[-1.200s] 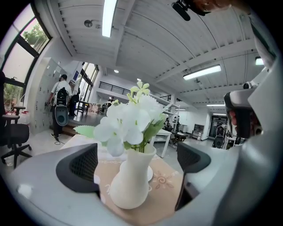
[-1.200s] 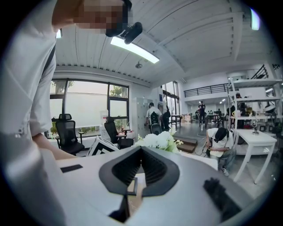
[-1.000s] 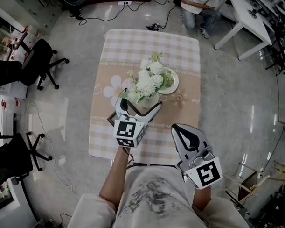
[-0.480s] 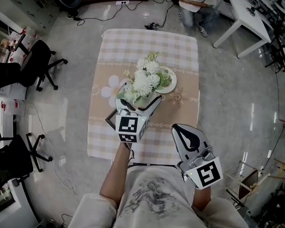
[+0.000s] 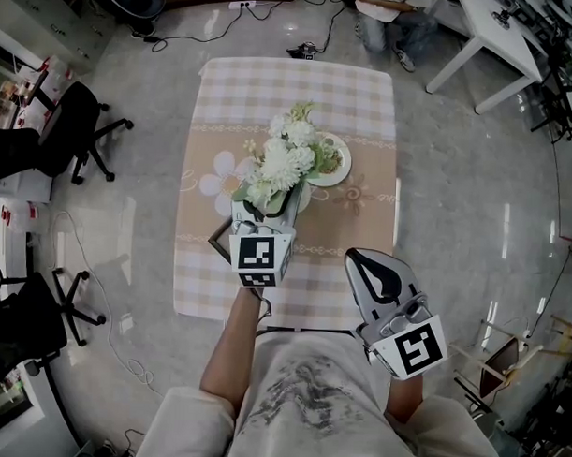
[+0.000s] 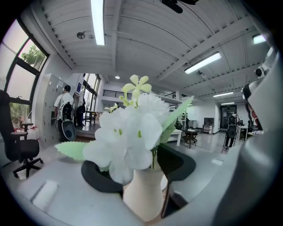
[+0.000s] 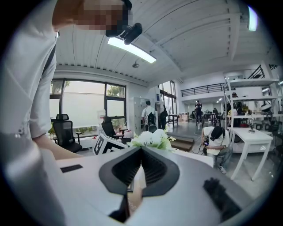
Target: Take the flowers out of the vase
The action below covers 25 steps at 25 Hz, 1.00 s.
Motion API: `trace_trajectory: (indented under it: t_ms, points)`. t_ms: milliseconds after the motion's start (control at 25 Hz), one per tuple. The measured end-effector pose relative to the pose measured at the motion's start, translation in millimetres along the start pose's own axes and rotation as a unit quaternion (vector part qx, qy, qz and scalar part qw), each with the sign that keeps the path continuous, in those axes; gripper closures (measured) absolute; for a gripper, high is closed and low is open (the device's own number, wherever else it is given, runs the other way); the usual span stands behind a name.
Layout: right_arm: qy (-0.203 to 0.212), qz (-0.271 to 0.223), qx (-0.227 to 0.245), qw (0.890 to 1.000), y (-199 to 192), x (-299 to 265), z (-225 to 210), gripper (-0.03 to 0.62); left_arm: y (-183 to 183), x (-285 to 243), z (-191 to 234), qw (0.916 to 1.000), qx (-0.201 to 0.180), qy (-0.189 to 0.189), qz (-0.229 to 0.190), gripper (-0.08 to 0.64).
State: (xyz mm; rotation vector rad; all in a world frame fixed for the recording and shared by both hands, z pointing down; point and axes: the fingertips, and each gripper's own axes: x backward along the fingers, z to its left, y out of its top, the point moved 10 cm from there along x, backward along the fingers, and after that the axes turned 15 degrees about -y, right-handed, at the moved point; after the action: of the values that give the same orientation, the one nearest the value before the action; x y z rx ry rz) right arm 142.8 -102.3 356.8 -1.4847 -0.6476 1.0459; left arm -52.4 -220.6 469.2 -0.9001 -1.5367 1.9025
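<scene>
Pale grey tee (image 5: 294, 392) with a smudgy dark print is worn, short-sleeved. Left gripper (image 5: 268, 211) and right gripper (image 5: 367, 261) are shelled white, padded black; a black-and-white marker cube (image 5: 415, 349) is mounted on each.

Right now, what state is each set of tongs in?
Left tongs: jaws have just been closing, now shut on the vase.
Right tongs: shut, holding nothing.

checked table (image 5: 300, 83), vase (image 6: 143, 194), plate (image 5: 350, 165)
</scene>
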Motion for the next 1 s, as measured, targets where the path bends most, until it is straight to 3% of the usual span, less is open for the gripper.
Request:
trace_trajectory:
  t_ms: [520, 1000]
  points:
    - [0.008, 0.001, -0.007, 1.0, -4, -3, 3, 0.577, 1, 4, -9, 0.9999, -0.009, 0.0, -0.01, 0.464]
    - [0.012, 0.001, -0.007, 1.0, -4, -8, 14, 0.577, 12, 10, -12, 0.9996, -0.012, -0.007, -0.024, 0.491]
